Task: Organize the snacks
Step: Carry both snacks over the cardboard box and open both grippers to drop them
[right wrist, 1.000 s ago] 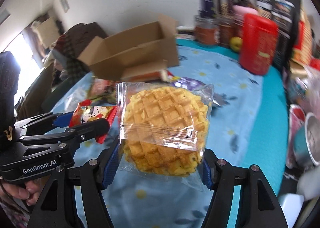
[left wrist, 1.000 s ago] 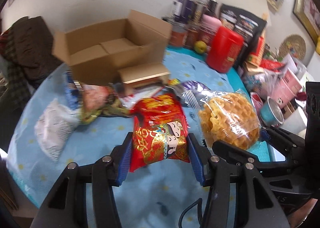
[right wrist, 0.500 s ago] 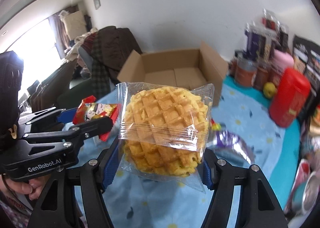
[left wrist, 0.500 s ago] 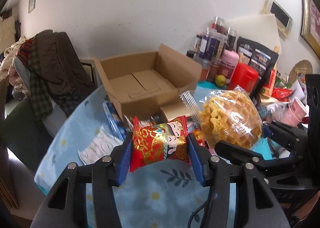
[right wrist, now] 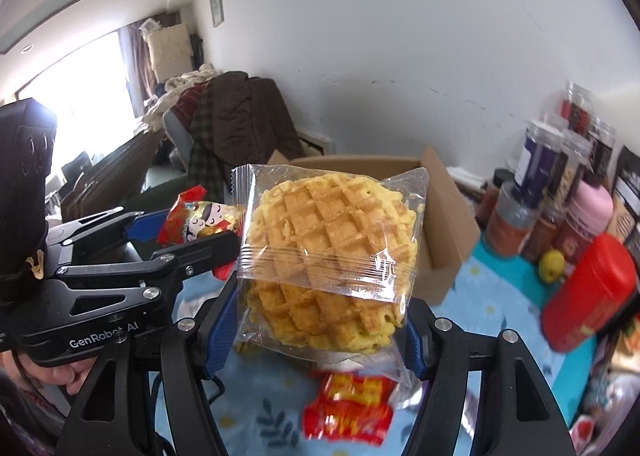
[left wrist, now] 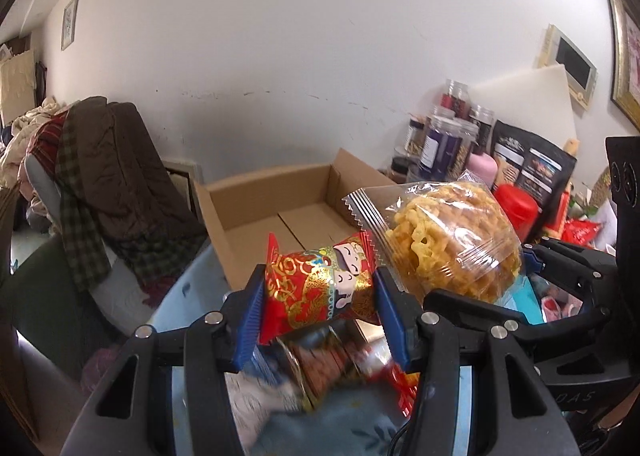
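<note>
A: Left gripper (left wrist: 320,302) first: blue pads pinching the red snack packet (left wrist: 320,288) by its two ends, same grip as a second ago.

B: And the right gripper (right wrist: 316,320) is clamped on the bagged waffle (right wrist: 328,260), wrapper squeezed between both pads.

A: Both have climbed! A second ago the packets hung low over the blue tablecloth (right wrist: 500,308); now they ride up high, side by side.

B: The open cardboard box (left wrist: 276,215) has slid from far to just beyond the packets, its empty floor showing.

A: Loose snacks (right wrist: 348,408) blur underneath. Jars (right wrist: 536,167) and a red canister (right wrist: 588,292) sit far right.
</note>
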`<action>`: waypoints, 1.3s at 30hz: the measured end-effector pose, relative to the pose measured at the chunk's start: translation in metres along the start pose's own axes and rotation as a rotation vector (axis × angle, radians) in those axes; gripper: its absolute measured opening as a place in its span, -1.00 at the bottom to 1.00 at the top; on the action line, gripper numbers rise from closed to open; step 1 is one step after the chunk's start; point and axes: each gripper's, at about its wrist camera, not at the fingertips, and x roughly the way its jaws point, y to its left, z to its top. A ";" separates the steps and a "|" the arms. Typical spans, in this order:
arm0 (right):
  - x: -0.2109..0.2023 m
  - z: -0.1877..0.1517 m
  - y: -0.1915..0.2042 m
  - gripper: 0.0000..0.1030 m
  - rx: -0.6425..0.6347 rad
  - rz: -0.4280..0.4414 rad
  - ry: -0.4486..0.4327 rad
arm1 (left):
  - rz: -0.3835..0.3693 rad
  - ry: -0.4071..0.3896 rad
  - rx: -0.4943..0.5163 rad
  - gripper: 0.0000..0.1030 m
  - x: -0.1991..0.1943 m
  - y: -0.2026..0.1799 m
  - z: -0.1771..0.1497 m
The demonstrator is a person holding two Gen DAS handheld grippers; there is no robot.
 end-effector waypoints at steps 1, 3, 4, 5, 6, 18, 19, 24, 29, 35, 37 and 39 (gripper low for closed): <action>0.004 0.005 -0.002 0.31 -0.001 0.003 0.000 | 0.002 -0.001 0.003 0.01 0.004 0.003 0.005; 0.014 0.016 -0.007 0.31 -0.005 0.014 -0.006 | 0.005 -0.006 0.006 0.01 0.011 0.008 0.013; 0.020 0.022 -0.009 0.31 -0.007 0.018 -0.009 | 0.006 -0.008 0.008 0.01 0.015 0.010 0.017; 0.024 0.027 -0.012 0.31 -0.008 0.019 -0.012 | 0.010 -0.011 0.013 0.01 0.022 0.014 0.024; 0.029 0.031 -0.014 0.31 -0.009 0.018 -0.014 | 0.012 -0.011 0.017 0.01 0.026 0.016 0.027; 0.095 0.077 -0.042 0.31 -0.009 0.009 0.000 | 0.019 0.041 0.047 0.01 0.103 0.046 0.071; 0.100 0.079 -0.043 0.31 -0.008 0.007 0.007 | 0.035 0.049 0.054 0.01 0.112 0.048 0.073; 0.133 0.087 -0.054 0.32 -0.010 0.002 0.052 | 0.071 0.109 0.065 0.01 0.150 0.059 0.081; 0.160 0.090 -0.065 0.32 -0.007 -0.016 0.091 | 0.102 0.167 0.073 0.01 0.181 0.068 0.084; 0.189 0.092 -0.077 0.33 0.007 -0.019 0.162 | 0.092 0.284 0.047 0.01 0.214 0.078 0.081; 0.196 0.092 -0.081 0.34 0.015 -0.019 0.185 | 0.092 0.317 0.046 0.01 0.222 0.079 0.079; 0.203 0.093 -0.082 0.37 0.015 -0.028 0.204 | 0.108 0.355 0.050 0.01 0.230 0.078 0.077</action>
